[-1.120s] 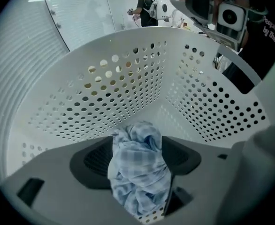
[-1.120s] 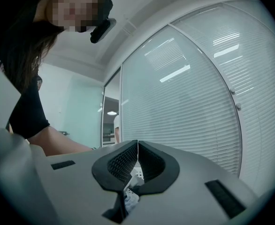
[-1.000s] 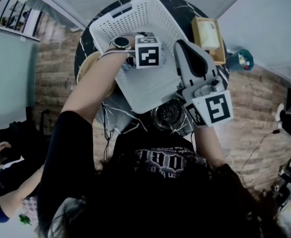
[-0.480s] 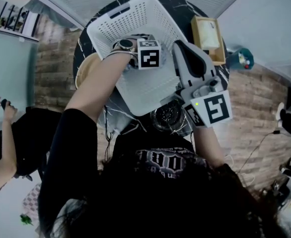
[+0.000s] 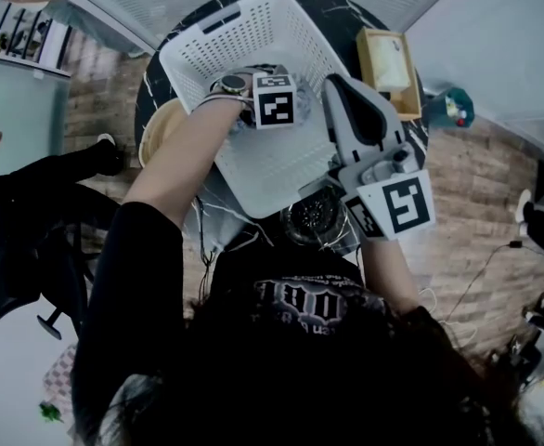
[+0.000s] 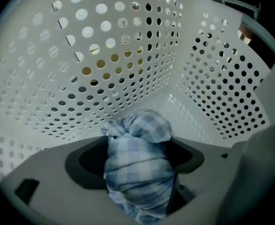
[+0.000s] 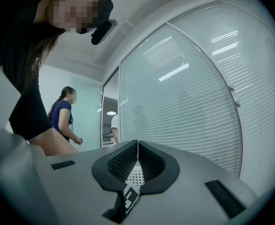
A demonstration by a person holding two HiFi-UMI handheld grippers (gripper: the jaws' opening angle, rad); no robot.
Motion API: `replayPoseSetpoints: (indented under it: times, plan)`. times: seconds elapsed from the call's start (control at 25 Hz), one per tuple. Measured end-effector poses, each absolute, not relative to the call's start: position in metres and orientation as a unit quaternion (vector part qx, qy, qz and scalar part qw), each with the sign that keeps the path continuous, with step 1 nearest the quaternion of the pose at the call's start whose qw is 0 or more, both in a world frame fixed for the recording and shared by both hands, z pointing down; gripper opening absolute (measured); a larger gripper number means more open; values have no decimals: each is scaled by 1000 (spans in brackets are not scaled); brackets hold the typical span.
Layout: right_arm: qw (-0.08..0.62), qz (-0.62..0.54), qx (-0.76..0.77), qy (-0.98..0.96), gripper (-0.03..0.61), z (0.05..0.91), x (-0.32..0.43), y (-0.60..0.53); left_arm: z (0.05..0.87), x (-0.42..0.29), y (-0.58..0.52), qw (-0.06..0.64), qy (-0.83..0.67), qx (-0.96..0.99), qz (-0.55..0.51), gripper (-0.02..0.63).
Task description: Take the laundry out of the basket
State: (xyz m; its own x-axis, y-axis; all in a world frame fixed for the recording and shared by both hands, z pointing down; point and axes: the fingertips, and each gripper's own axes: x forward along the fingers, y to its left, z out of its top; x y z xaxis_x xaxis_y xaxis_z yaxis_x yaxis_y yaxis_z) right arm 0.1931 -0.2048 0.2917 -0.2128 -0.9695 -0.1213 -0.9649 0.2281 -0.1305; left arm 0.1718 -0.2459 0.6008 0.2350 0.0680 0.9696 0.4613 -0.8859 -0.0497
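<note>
Laundry (image 6: 138,168) (checked bundle) btwn wide-open L tongs (image 6: 137,143); R tongs (image 7: 137,146) clamp basket (image 6: 128,55) rim.

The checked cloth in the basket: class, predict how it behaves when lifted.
Probably floppy: the checked cloth is creased and bunched into a bundle. Likely light: a small wad in the basket. It may unfurl and dangle once raised.

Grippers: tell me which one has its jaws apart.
The left gripper: its jaws have just been opening, around the blue checked cloth in the white basket. The right gripper's jaws are together, holding nothing.
</note>
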Motion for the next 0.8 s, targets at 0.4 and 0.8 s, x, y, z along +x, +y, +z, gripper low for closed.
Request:
replayPoseSetpoints:
  times: [0.4, 0.8]
  plan:
    - [86, -16, -627, 774, 28, 294, 196, -204, 596, 174, -245, 173, -176, -774, -583, 268]
    - [84, -13, -630, 772, 28, 293, 199, -203, 589, 175, -244, 165, -177, -782, -574, 173]
